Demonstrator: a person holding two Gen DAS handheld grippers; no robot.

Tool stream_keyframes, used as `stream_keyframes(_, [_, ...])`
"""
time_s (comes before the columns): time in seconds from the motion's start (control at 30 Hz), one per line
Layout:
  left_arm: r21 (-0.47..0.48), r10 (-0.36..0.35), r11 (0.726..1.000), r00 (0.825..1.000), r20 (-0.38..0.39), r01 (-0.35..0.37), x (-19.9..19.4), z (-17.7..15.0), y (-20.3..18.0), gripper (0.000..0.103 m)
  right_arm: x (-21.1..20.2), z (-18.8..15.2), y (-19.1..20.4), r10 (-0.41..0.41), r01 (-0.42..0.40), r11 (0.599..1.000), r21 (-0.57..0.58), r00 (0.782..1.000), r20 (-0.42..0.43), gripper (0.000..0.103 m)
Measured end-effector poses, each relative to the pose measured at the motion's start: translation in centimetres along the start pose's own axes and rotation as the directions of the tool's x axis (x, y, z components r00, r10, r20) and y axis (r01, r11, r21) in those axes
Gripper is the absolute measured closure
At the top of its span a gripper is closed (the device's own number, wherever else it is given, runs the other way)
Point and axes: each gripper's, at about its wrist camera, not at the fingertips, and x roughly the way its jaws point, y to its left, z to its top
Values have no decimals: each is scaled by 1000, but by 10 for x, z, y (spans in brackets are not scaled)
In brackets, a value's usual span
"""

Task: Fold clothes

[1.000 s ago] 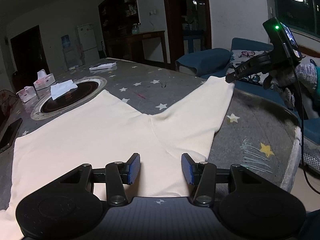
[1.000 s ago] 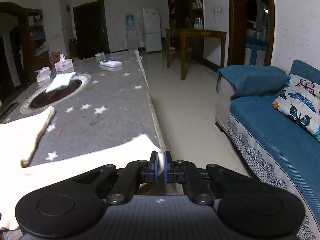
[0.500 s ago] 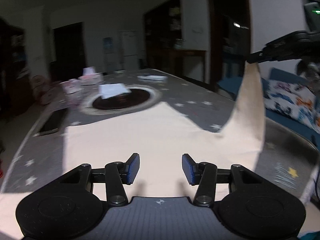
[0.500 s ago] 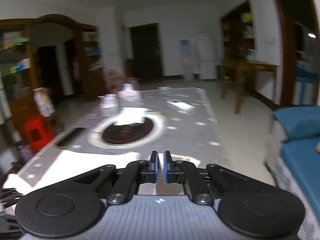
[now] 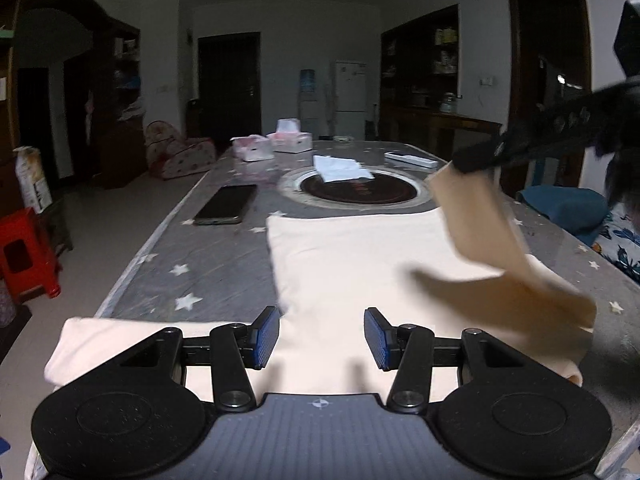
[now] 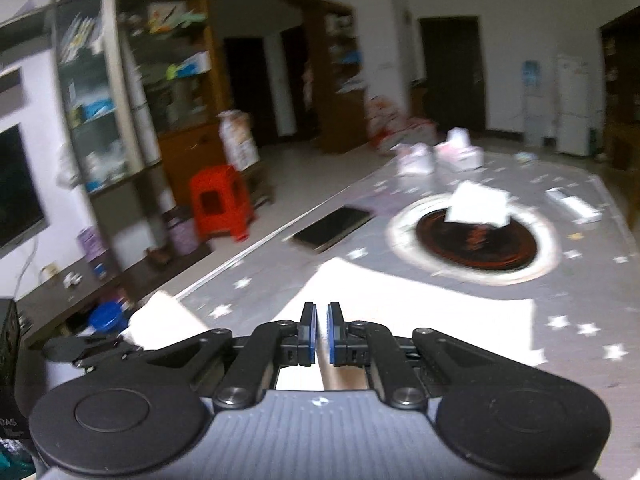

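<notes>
On my left camera, the shirt [image 5: 360, 264] lies flat on the table [image 5: 208, 264], a smooth cream knit with its body spread toward the round burner [image 5: 360, 190] set in the tabletop. My left gripper [image 5: 320, 336] hovers just above the near edge of the cloth with its blue ribbed pads [image 5: 267, 336] spread wide, gripping nothing. My right gripper [image 6: 319, 334] is pinched nearly closed on a sleeve [image 5: 476, 216]; from the left view I see that sleeve lifted off the table in a soft, bent strip, hanging from the black fingers over the shirt's right side and throwing a shadow on the body. The other sleeve [image 5: 104, 340] rests flat at the table's left edge. The table wears a grey cover printed with white stars under a glossy clear sheet. A dark, flat phone [image 5: 226, 210] lies left of the shirt, apart from it, and a crumpled white tissue [image 5: 344, 168] sits on the burner's far rim. The right view is blurred.
</notes>
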Motion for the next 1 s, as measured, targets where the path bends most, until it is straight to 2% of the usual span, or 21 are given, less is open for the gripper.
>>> stream_keyframes(0.17, [-15, 13, 1000, 1000, -6, -13, -2, -3, 7, 53, 28, -16, 26, 77, -78, 997, -23, 994, -72, 98])
stream_keyframes(0.27, [-16, 12, 1000, 1000, -7, -12, -1, -4, 6, 53, 32, -23, 32, 118, -119, 993, -12, 988, -100, 93])
stream_keyframes(0.37, [-13, 7, 1000, 1000, -7, -7, 0, -4, 5, 53, 22, -26, 29, 123, -126, 992, -26, 987, -104, 87])
stream_keyframes(0.53, [-7, -16, 1000, 1000, -3, 16, 8, 0, 0, 53, -7, -37, 14, 77, -85, 995, -57, 990, -120, 86])
stream_keyframes(0.67, [13, -47, 999, 999, -16, 47, 17, 1, -10, 53, -27, -62, -3, -18, 8, 997, -74, 989, -145, 78])
stream_keyframes(0.87, [34, -63, 997, 996, -55, 65, 34, -1, -19, 55, -55, -99, -34, -123, 127, 992, 13, 977, -175, 75])
stream_keyframes(0.93, [40, -66, 997, 995, -68, 69, 38, -2, -21, 56, -62, -104, -42, -141, 151, 988, 46, 975, -173, 68])
stream_keyframes(1.0, [48, -71, 996, 994, -82, 75, 40, -3, -24, 59, -67, -109, -48, -153, 165, 984, 63, 974, -169, 65])
